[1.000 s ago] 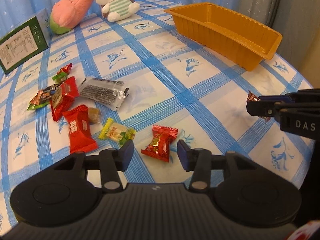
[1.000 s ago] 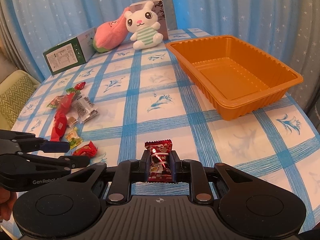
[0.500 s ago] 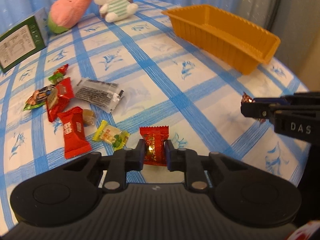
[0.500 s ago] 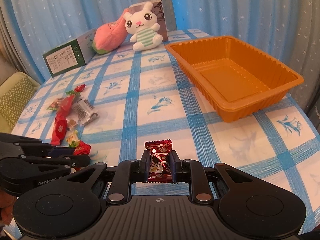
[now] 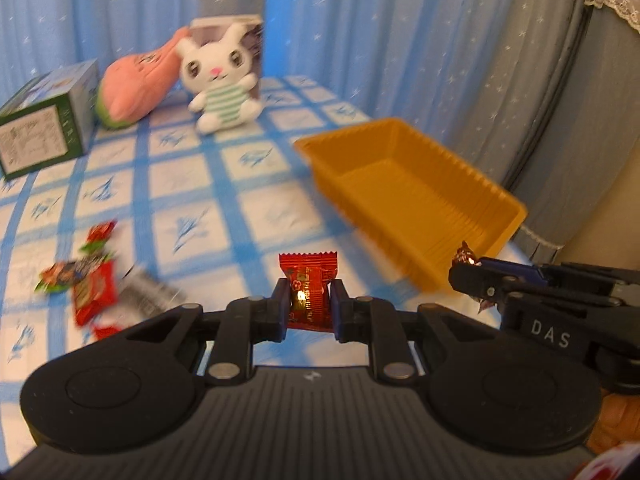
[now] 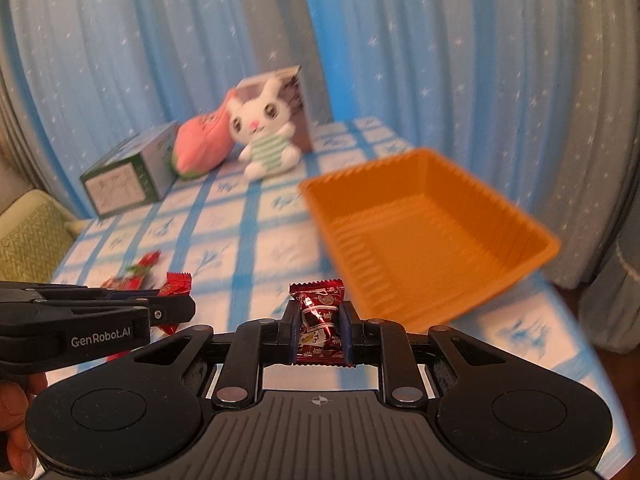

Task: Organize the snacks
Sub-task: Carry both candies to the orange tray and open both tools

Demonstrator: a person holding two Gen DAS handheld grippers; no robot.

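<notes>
My left gripper (image 5: 309,298) is shut on a bright red candy (image 5: 309,276), held above the blue checked tablecloth. My right gripper (image 6: 320,322) is shut on a dark red foil candy (image 6: 320,312). Each gripper shows in the other's view: the right one (image 5: 472,276) at the right edge, the left one (image 6: 176,304) at the left edge. An empty orange tray (image 5: 476,184) (image 6: 480,196) stands ahead and to the right of both. Several loose snacks (image 5: 86,280) (image 6: 140,268) lie blurred on the cloth at the left.
At the table's far side stand a white plush rabbit (image 5: 220,80) (image 6: 266,140), a pink plush toy (image 5: 136,88) and a green box (image 5: 44,128) (image 6: 128,176). Blue curtains hang behind. A green chair cushion (image 6: 28,240) sits beyond the left table edge.
The left gripper closed on the bright red candy and lifted it off the cloth. Both grippers rose and tilted up, so the tray and the far toys now fill more of each view.
</notes>
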